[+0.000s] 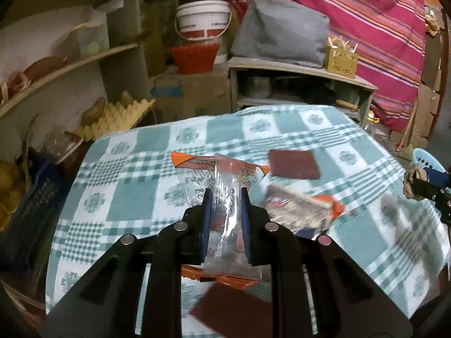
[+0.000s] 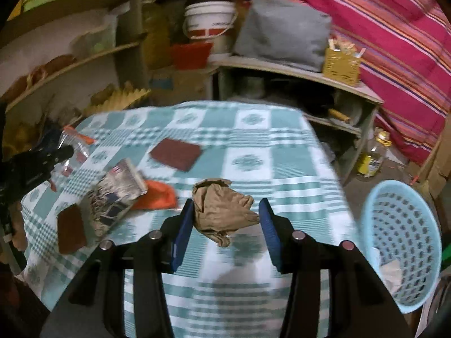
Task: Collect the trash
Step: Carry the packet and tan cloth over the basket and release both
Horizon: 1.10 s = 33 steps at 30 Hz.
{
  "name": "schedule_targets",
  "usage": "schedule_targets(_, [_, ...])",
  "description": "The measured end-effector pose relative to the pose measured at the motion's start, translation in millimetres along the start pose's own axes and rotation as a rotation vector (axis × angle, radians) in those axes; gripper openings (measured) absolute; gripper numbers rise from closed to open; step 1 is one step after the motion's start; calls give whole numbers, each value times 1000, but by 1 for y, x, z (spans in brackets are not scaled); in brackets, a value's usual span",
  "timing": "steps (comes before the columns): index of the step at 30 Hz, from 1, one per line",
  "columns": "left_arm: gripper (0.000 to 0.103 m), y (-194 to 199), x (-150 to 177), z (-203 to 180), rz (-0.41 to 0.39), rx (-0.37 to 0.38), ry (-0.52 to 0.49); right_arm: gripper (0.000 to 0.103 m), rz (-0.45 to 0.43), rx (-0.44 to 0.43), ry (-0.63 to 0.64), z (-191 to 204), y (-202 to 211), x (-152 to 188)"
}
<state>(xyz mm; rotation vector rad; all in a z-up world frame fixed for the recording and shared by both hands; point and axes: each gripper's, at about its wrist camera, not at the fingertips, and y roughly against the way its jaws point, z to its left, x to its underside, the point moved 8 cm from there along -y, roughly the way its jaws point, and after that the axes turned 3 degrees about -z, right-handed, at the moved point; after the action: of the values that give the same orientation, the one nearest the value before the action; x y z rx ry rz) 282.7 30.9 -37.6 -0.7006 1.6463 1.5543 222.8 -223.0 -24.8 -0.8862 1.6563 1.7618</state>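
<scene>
My left gripper (image 1: pixel 225 193) is shut on a clear plastic wrapper with orange ends (image 1: pixel 222 186), held above the checked tablecloth (image 1: pixel 126 197). My right gripper (image 2: pixel 227 207) is shut on a crumpled brown paper ball (image 2: pixel 222 211), held above the cloth. A printed wrapper with an orange end (image 2: pixel 118 194) lies on the table, also in the left wrist view (image 1: pixel 298 208). A light blue perforated basket (image 2: pixel 403 242) stands right of the table with white paper inside. The left gripper and its wrapper show at the left in the right wrist view (image 2: pixel 42 157).
Two dark red square pads (image 2: pixel 176 153) (image 2: pixel 70 229) lie on the cloth. Shelves with clutter (image 1: pixel 70 64) stand left, a low cupboard (image 2: pixel 296 84) behind, a plastic bottle (image 2: pixel 372 157) on the floor, striped pink cloth (image 2: pixel 394 28) at right.
</scene>
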Motion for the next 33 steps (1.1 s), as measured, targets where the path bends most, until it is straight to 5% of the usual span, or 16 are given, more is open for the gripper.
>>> schedule_targets(8, [18, 14, -27, -69, -40, 61, -41, 47, -53, 90, -64, -85, 36, -9])
schedule_targets(17, [18, 32, -52, -202, -93, 211, -117, 47, -74, 207, -138, -187, 76, 3])
schedule_targets(33, [18, 19, -31, -394, -32, 419, -221, 47, -37, 304, -234, -302, 93, 44])
